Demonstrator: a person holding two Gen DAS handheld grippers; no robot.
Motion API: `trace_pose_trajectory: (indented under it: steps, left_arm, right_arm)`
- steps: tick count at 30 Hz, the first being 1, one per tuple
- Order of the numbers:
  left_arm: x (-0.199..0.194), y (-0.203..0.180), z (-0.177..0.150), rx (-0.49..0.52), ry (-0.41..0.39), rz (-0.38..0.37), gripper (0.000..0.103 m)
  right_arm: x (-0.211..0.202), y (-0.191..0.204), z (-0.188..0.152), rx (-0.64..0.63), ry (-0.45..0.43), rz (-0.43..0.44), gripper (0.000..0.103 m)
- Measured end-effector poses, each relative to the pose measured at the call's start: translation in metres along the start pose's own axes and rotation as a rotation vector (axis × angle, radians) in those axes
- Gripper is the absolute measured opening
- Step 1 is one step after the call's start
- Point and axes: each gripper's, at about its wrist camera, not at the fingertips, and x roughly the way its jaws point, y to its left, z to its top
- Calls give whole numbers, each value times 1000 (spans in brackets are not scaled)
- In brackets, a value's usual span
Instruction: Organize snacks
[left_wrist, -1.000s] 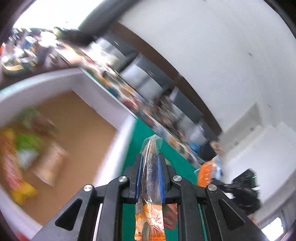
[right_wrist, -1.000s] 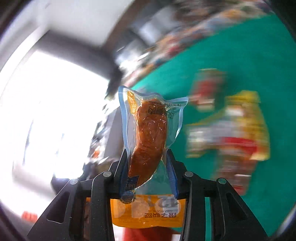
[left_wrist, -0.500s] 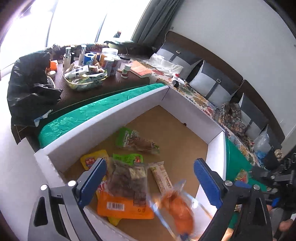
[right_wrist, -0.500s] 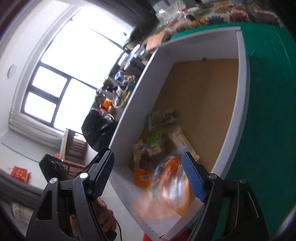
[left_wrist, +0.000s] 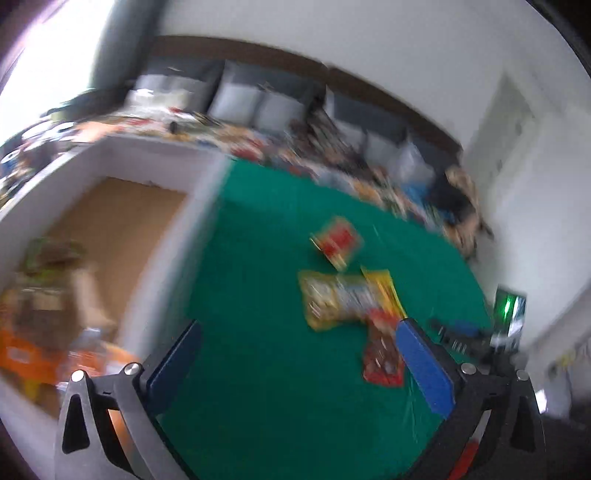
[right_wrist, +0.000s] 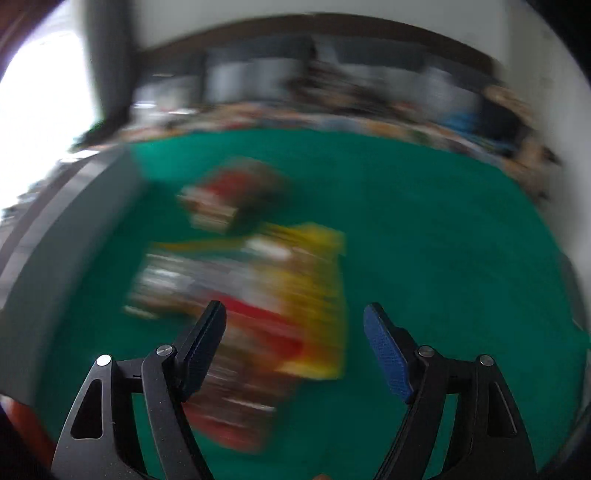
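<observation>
**Left wrist view: both jaws spread and empty over the loose snacks**

Left wrist camera looks past the left gripper (left_wrist: 299, 341), whose jaws stand wide apart with nothing between them. Off to the left of those jaws sits the white box (left_wrist: 173, 236), its brown floor already carrying several blurred packets (left_wrist: 48, 302). Ahead of the jaws and slightly right, on the green surface (left_wrist: 258, 369), lie the snacks not yet sorted: a small red packet (left_wrist: 336, 245) farthest out, a yellow packet (left_wrist: 340, 299) nearer, and a dark red packet (left_wrist: 382, 360) touching the inner face of the right-hand jaw in this view.

On the right wrist camera, the right gripper (right_wrist: 295, 325) is likewise released and holds nothing. Just beyond and between its jaws lies the yellow packet pile (right_wrist: 280, 284), with a red-topped packet (right_wrist: 236, 195) farther out and the box wall (right_wrist: 62, 236) to the left. Heavy motion blur makes labels and exact edges impossible to read.

Judging the risks: both grippers point at the same overlapping pile, so they could collide or tug one packet from two sides. Flat, slippery film lying on cloth may also let the jaws pinch the cloth or grab two packets at once.
</observation>
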Motion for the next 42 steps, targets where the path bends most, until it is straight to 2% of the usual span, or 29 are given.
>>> trace_pose_trajectory:
  steps: [3,6,10,12,16,20,42]
  left_arm:
    - [51,-21,-17,41,98,27,102]
    - [99,-14,-24,36,167,115,102]
    - [141,0,-22,23,170,245,102]
    - [153,8,-21,26,166,281,102]
    - [172,9,-23,98,169,361,103]
    - [172,9,-25,107,162,353,103]
    - [173,10,-26,108,161,352,103]
  right_arm:
    - [7,-71,-19,73,30,-134,80]
    - [17,-118,-28,144,69,-207,80]
    - [23,-146,-34,211,101,-224,80]
    - [22,-158,-40,232,70,-201,81]
    - [16,-159,-45,241,65,-186,86]
    - [14,-149,-43,234,69,-188,87]
    - [9,-153,-46,233,72,-197,91]
